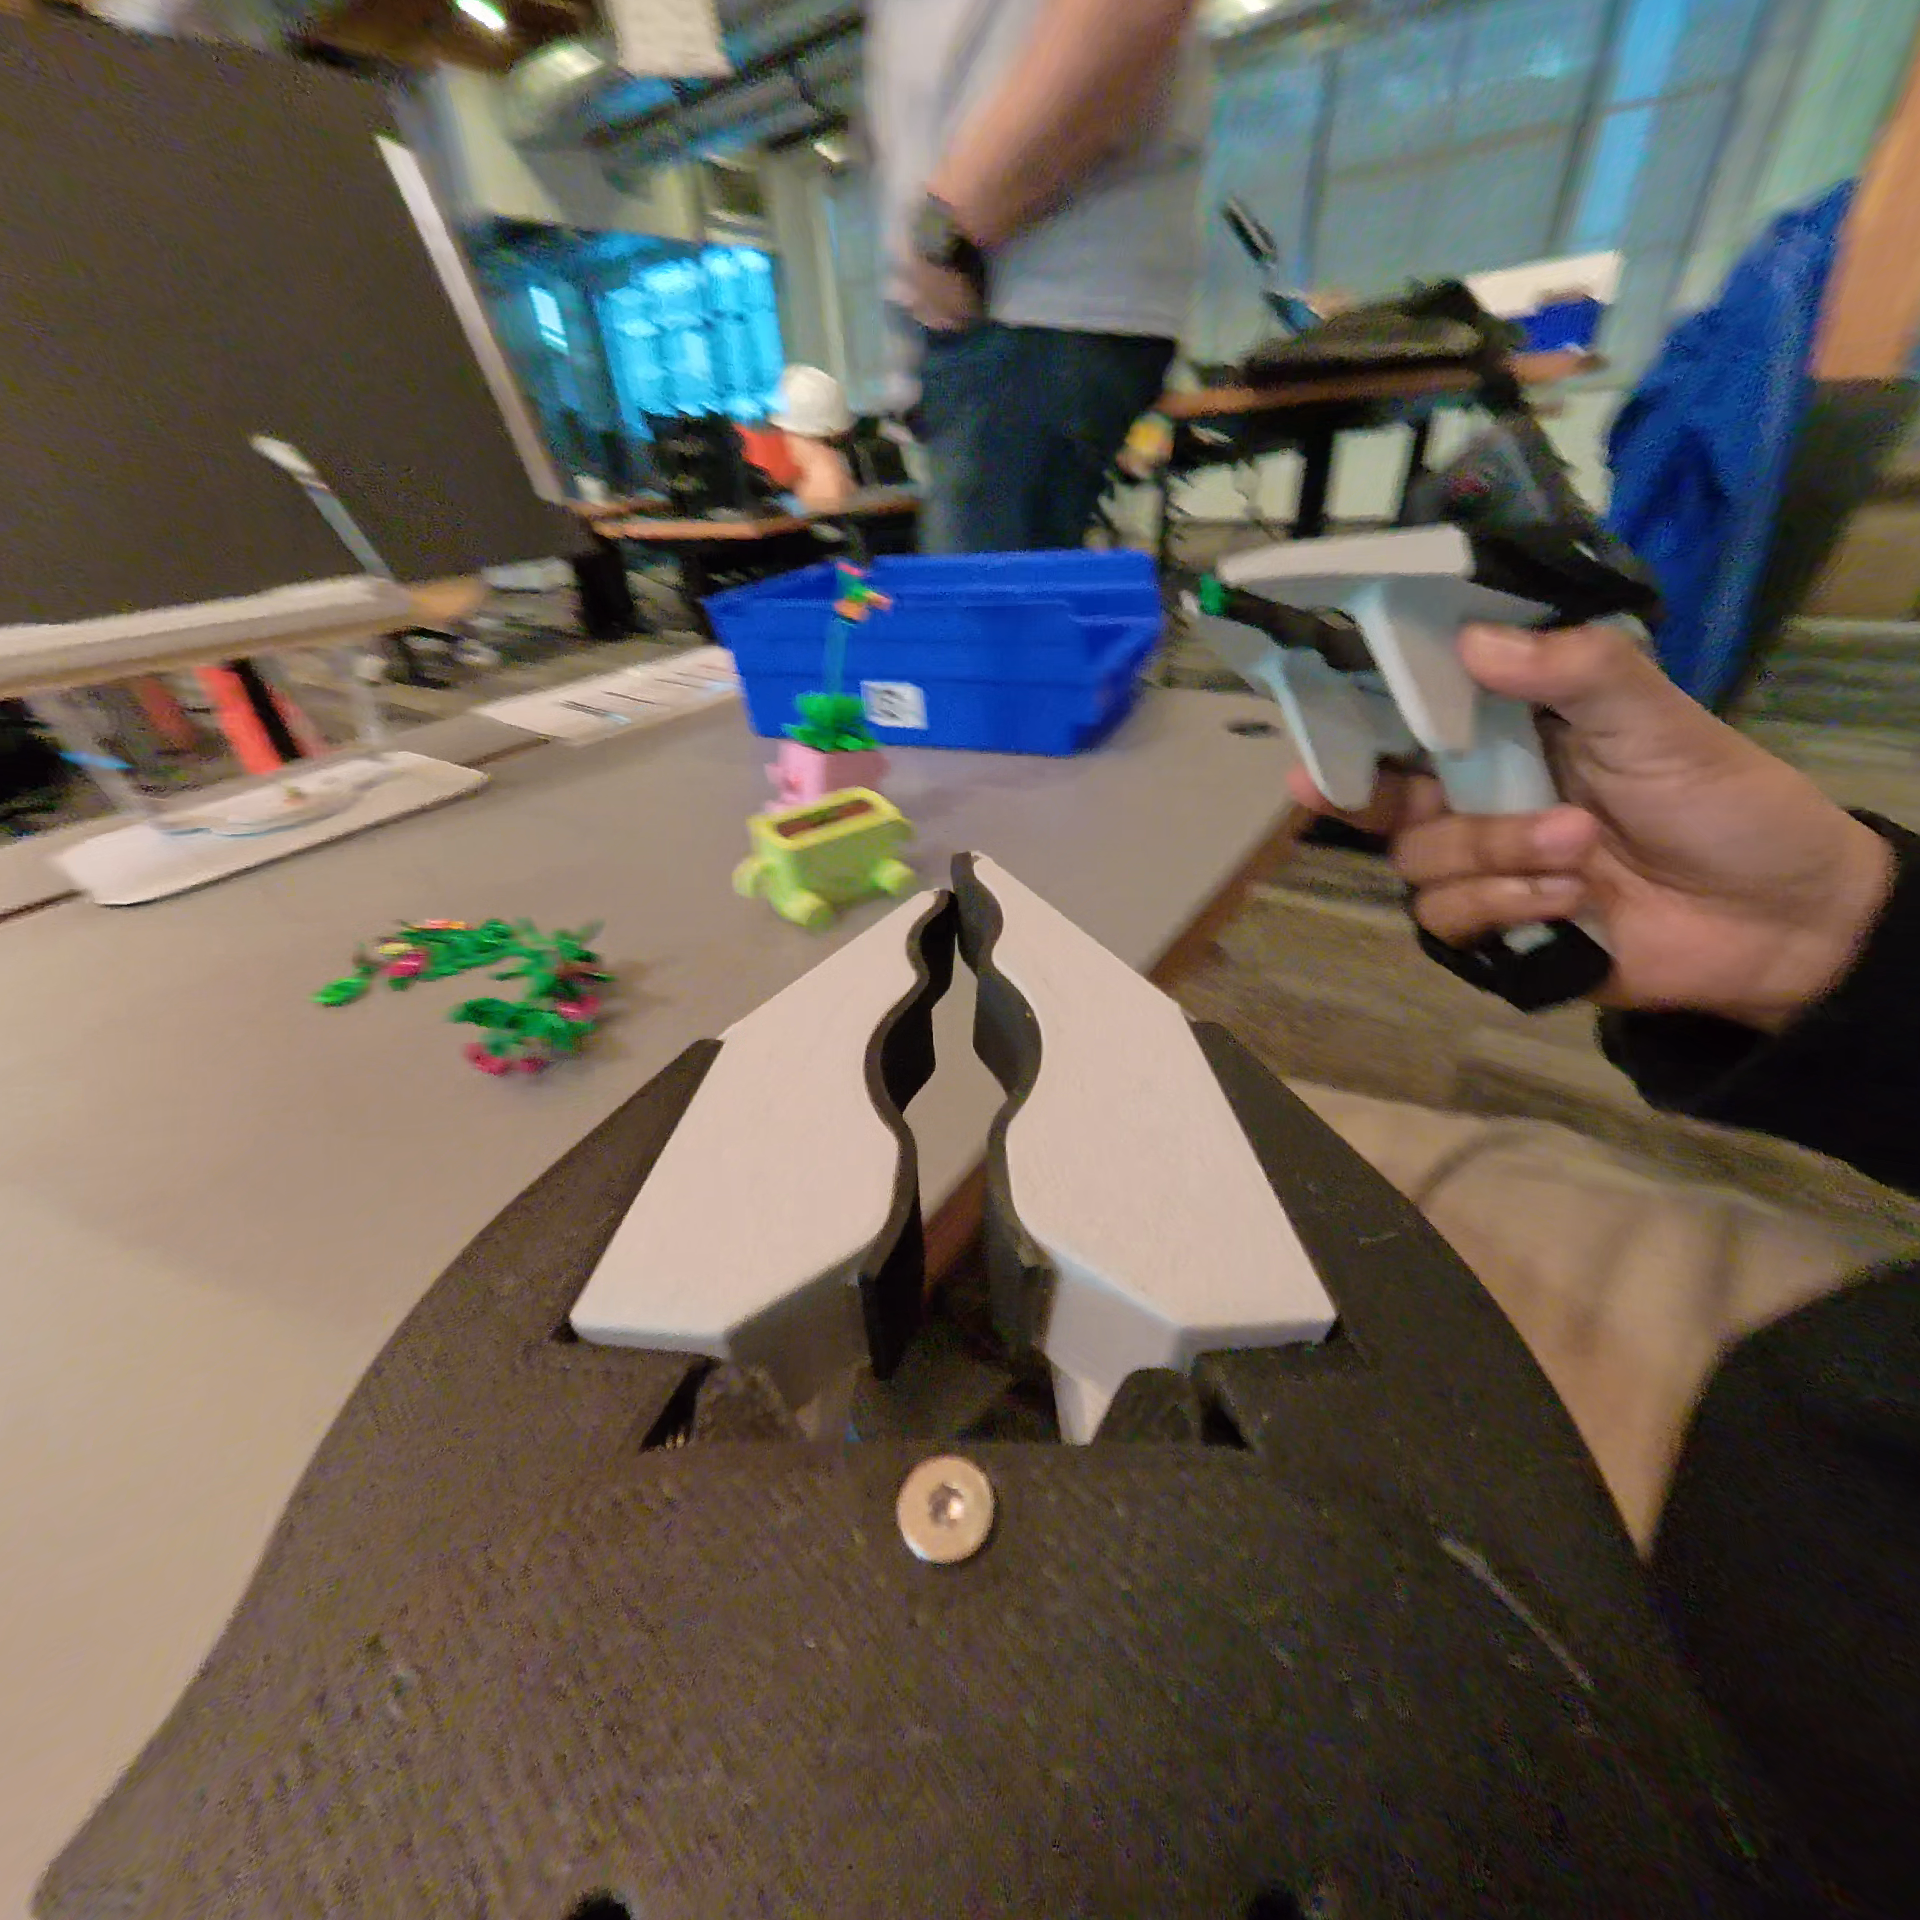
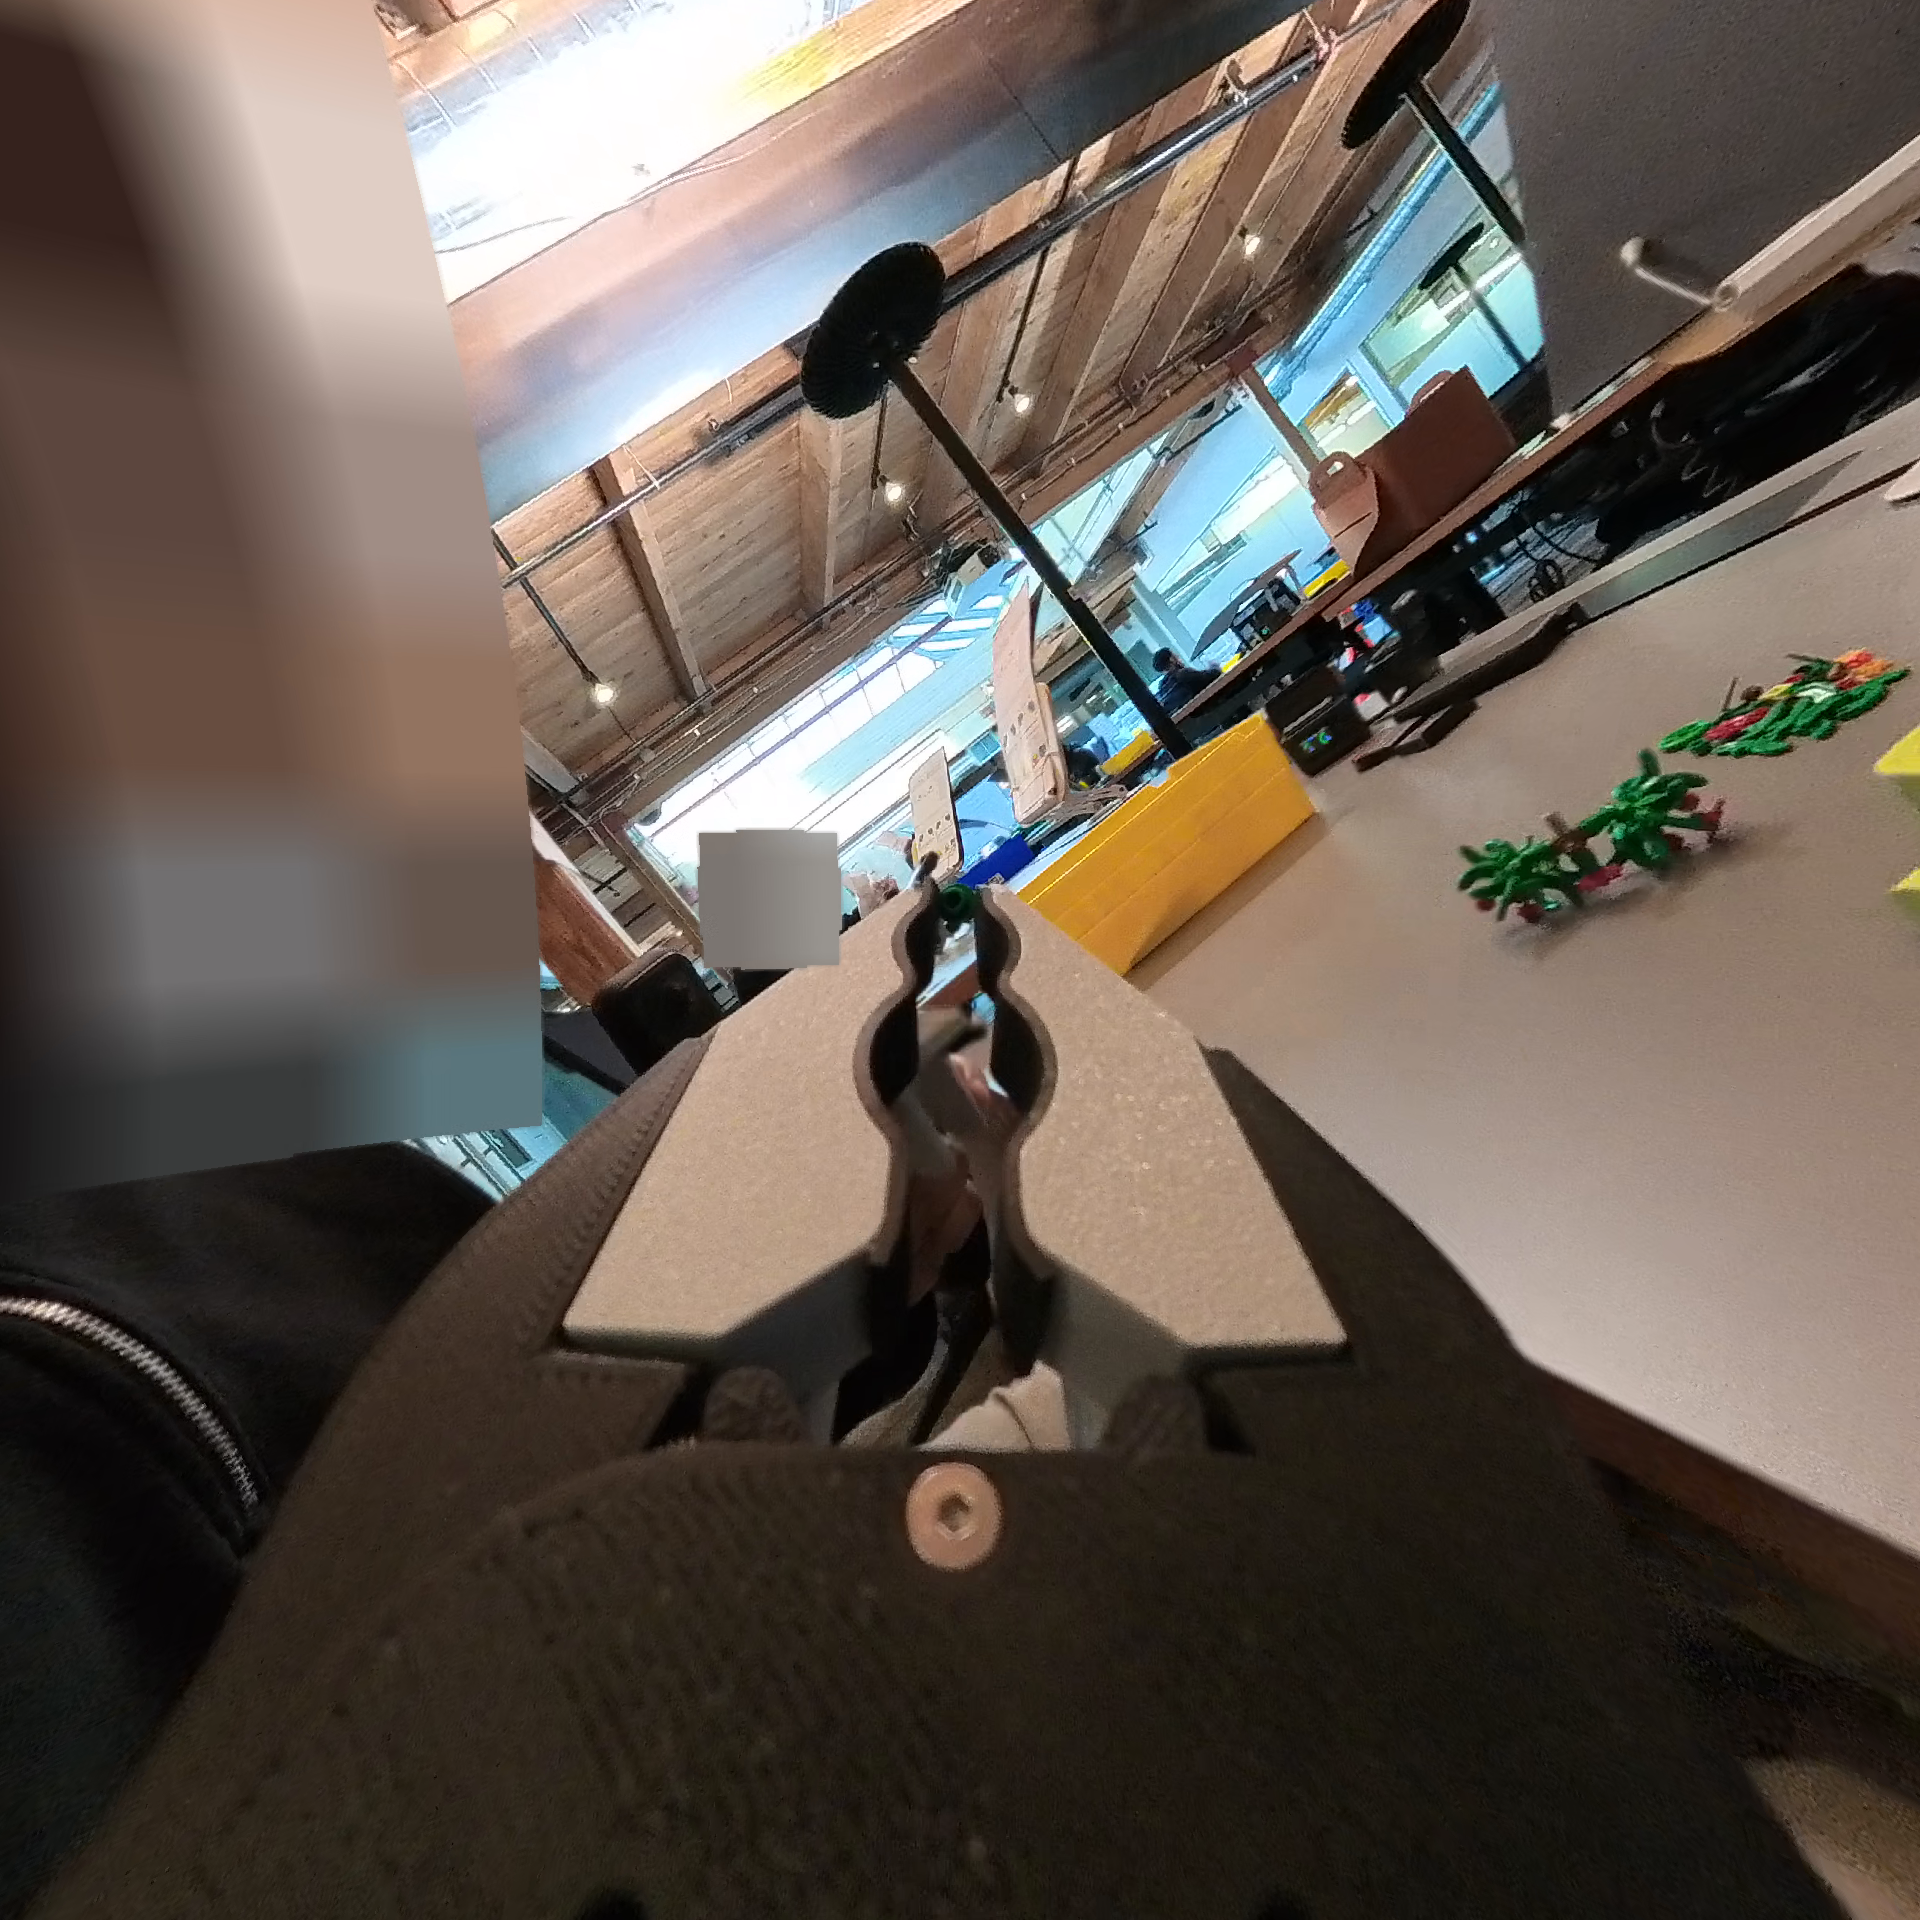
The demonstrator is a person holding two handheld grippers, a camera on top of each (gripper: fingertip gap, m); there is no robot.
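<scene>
The left gripper (image 1: 954,894) has its fingers pressed together at the tips with nothing between them, held above the near edge of the grey table (image 1: 260,1195). The right gripper (image 2: 956,902) pinches a small green piece (image 2: 954,906) right at its fingertips; the same piece shows in the left wrist view as a green speck (image 1: 1208,595) at the end of that gripper, which a hand (image 1: 1662,831) holds up in the air to the right of the left fingers, off the table edge. The piece looks like hard plastic, very light, stiff and smooth, so it probably slips or twists easily in a tip pinch; a grip across its widest part, deeper on the pads, would likely be steadier. Just ahead of the left fingertips stands a lime-green planter block (image 1: 826,857), with a pink block (image 1: 821,774) and a thin upright stem of small bricks (image 1: 836,665) behind it. That stem looks fragile and top-heavy. To the left of the fingers lies a loose heap of green and pink leaf pieces (image 1: 478,987). Farther ahead sits a blue bin (image 1: 987,665), and beyond the right fingertips a yellow bin (image 2: 1174,831).
</scene>
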